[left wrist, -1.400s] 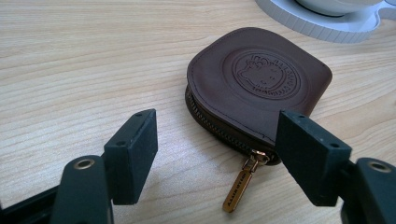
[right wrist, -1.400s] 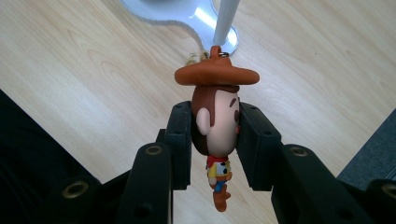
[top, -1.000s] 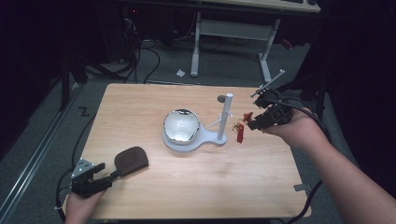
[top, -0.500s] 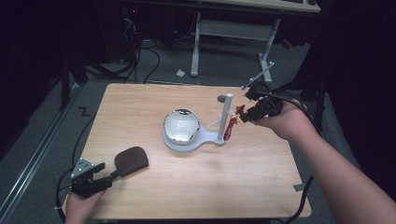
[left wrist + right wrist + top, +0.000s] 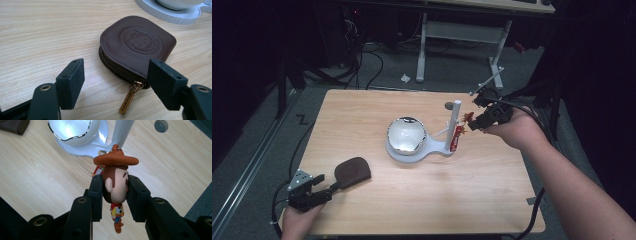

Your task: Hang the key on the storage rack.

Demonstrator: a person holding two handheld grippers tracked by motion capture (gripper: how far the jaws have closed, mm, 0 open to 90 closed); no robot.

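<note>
right gripper [image 5: 115,192] clamping cowboy figure [image 5: 115,182], left gripper [image 5: 116,85] wide by zipped pouch [image 5: 137,46]

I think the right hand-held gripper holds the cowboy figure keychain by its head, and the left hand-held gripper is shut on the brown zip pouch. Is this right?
Not quite. The left hand-held gripper is open: in the left gripper view its jaws stand apart, and the brown zip pouch lies on the table ahead of them, not gripped. The right hand-held gripper does hold the cowboy figure keychain by its head.

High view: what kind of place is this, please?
Probably a lab or workshop set up for recording: a bare wooden table, cables on grey carpet, and a desk frame behind in a dark room.
</note>
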